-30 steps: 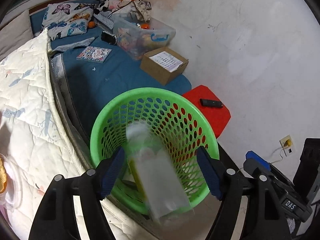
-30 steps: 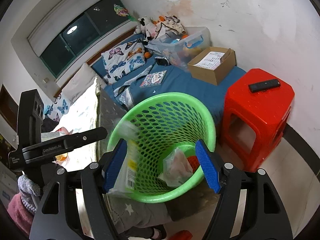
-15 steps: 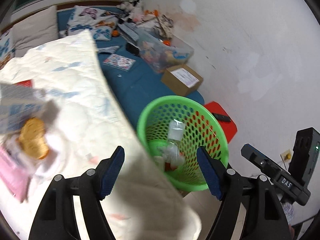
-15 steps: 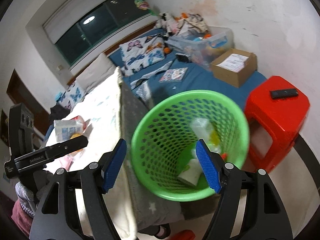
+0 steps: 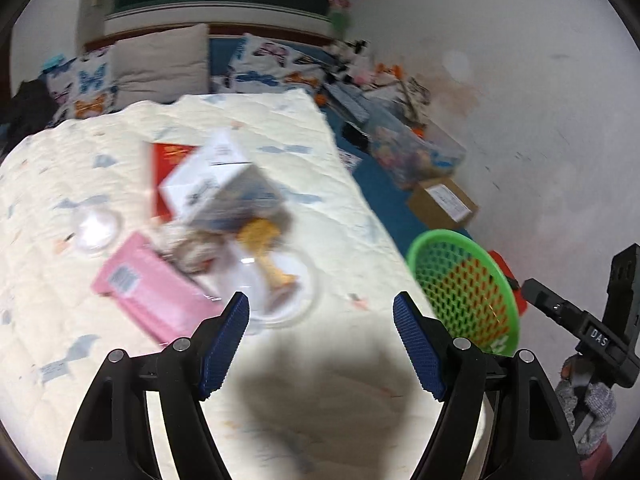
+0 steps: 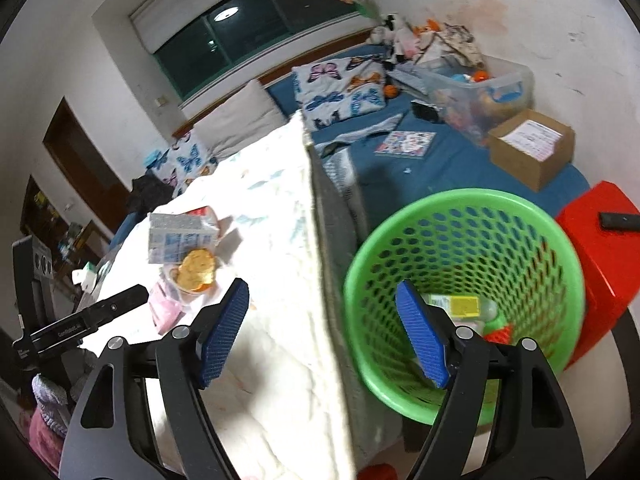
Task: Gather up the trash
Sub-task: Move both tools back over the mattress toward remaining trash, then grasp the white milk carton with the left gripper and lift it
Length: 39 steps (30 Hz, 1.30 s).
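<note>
A green mesh basket (image 6: 464, 216) stands on the floor beside the bed, with a clear bottle (image 6: 460, 306) and other scraps inside. In the left wrist view the green basket (image 5: 464, 280) shows at the right. My left gripper (image 5: 322, 316) is open and empty over the cream quilt (image 5: 120, 352). Just beyond its left finger lies blurred trash: a pink packet (image 5: 148, 292), a white carton (image 5: 216, 188), a clear plastic lid (image 5: 280, 280) and a red box (image 5: 168, 160). My right gripper (image 6: 322, 300) has nothing between its jaws, which are opening, above the quilt's edge and the basket's left rim.
A red stool (image 6: 608, 240) with a black remote (image 6: 618, 220) stands right of the basket. On the blue sheet lie a cardboard box (image 6: 532, 148), a clear toy bin (image 6: 480, 92) and butterfly pillows (image 6: 340, 88). A gloved hand (image 5: 588, 400) holds the right gripper.
The bottle dropped from between my left gripper's fingers into the basket. My left gripper then swung left from the basket to the trash on the quilt. The right gripper drifted left too.
</note>
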Tool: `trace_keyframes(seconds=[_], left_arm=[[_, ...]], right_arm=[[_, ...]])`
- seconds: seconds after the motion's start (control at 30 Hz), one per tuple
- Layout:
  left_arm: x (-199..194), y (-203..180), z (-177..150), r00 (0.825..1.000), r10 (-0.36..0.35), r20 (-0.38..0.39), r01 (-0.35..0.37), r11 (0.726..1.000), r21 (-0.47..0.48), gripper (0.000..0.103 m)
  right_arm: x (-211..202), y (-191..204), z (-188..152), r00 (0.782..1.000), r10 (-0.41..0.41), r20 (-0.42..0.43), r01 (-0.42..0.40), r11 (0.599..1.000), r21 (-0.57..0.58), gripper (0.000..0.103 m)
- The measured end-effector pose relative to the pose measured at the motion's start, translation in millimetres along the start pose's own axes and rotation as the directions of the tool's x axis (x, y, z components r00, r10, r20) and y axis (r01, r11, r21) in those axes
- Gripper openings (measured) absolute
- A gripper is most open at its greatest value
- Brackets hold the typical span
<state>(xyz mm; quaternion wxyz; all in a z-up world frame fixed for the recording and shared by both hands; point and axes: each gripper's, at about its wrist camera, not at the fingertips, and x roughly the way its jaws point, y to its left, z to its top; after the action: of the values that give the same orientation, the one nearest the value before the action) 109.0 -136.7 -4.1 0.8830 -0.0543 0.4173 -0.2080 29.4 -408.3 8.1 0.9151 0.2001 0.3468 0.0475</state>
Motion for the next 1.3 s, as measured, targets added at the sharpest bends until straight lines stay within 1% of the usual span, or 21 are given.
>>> trace_keyframes(seconds=[0.17,0.3,0.47,0.53,0.7,0.97,1.1,1.3], left_arm=[[-12,29,-7,0.998,0.054,0.021,-0.053,0.998,-0.042,0.072],[-20,51,-17,0.996,0.092,0.021,-0.09,0.993,-0.082,0.072],[-31,74,-29,0.987,0.159,0.027,-0.156,0.982,-0.102,0.072],[-34,79,-32,0.981,0.192,0.033,-0.187,0.977,-0.106,0.072],[-37,91,-38,0.968,0.247,0.04,-0.241,0.963,-0.117,0.072],[-36,107,-42,0.967,0.254,0.014,-0.249,0.956,-0.157,0.072],[-36,110,-42,0.965,0.261,0.013,-0.255,0.953,-0.165,0.072],[-34,114,-40,0.964,0.267,0.009,-0.262,0.95,-0.17,0.072]], right_arm=[[16,20,2,0.999,0.034,-0.026,-0.035,0.999,-0.038,0.077],[28,36,1,0.997,0.052,-0.053,-0.056,0.995,-0.077,0.077],[50,59,-2,0.992,0.076,-0.096,-0.088,0.988,-0.126,0.077],[58,70,-4,0.989,0.088,-0.114,-0.104,0.984,-0.142,0.077],[75,93,-9,0.981,0.116,-0.154,-0.144,0.973,-0.182,0.077],[99,120,-14,0.967,0.151,-0.206,-0.195,0.958,-0.213,0.077],[105,129,-10,0.962,0.17,-0.214,-0.216,0.952,-0.215,0.077],[111,143,4,0.96,0.193,-0.203,-0.238,0.944,-0.228,0.077]])
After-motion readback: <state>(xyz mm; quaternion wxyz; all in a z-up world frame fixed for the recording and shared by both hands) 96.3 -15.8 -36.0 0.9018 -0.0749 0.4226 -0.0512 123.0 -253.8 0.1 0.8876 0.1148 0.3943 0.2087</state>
